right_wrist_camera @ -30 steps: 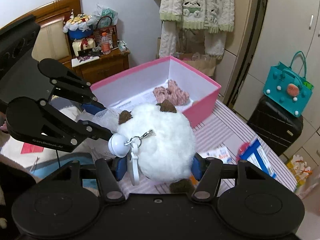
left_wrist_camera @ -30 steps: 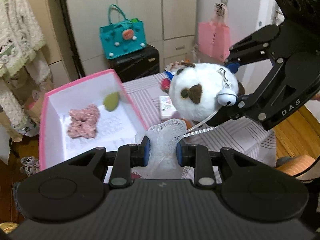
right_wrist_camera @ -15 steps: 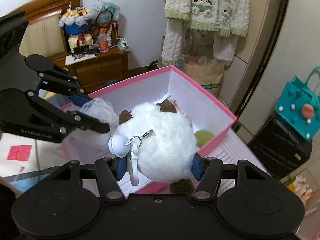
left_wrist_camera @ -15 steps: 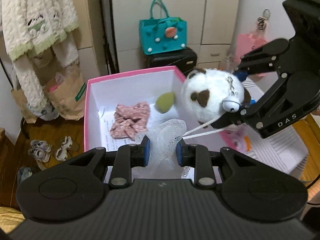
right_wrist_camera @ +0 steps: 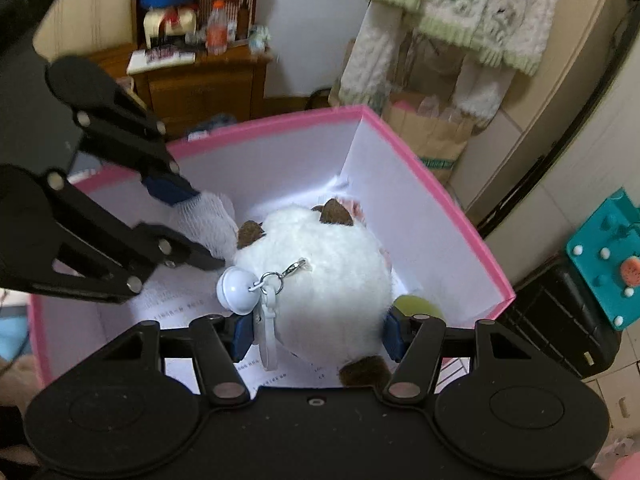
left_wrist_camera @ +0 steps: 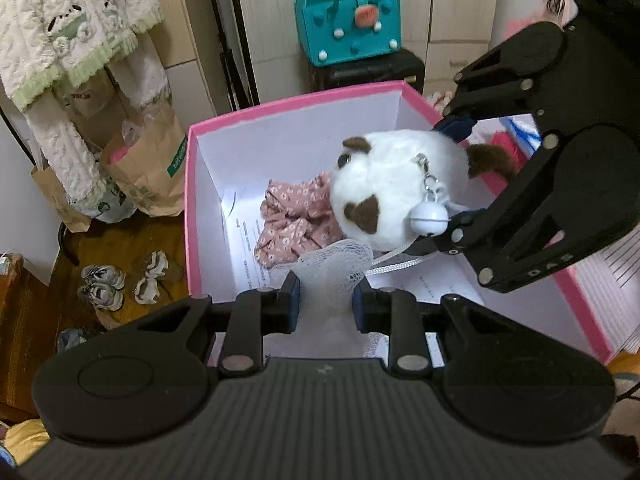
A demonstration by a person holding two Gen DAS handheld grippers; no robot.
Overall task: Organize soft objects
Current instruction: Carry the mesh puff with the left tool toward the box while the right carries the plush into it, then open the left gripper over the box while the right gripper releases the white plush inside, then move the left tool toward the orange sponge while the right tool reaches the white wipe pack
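My left gripper (left_wrist_camera: 326, 304) is shut on a white mesh pouf (left_wrist_camera: 334, 264) and holds it over the near end of the pink box (left_wrist_camera: 280, 106). The pouf also shows in the right wrist view (right_wrist_camera: 204, 220). My right gripper (right_wrist_camera: 316, 328) is shut on a round white plush toy (right_wrist_camera: 320, 276) with brown ears and a white bell (right_wrist_camera: 236, 290), held above the inside of the box (right_wrist_camera: 472, 236). In the left wrist view the plush (left_wrist_camera: 384, 188) hangs over a pink floral scrunchie (left_wrist_camera: 292, 220) on the box floor. A green soft ball (right_wrist_camera: 418, 306) lies in the box corner.
Printed paper (left_wrist_camera: 248, 252) lines the box floor. A teal bag (left_wrist_camera: 348, 16) sits on a black case (left_wrist_camera: 368, 70) behind the box. Paper bags (left_wrist_camera: 148, 172) and shoes (left_wrist_camera: 104, 284) are on the wooden floor at left. A wooden cabinet (right_wrist_camera: 200, 84) stands at the back.
Both grippers have moved with their objects from the striped table to over the pink box. The plush now hangs inside the box outline, above the scrunchie.
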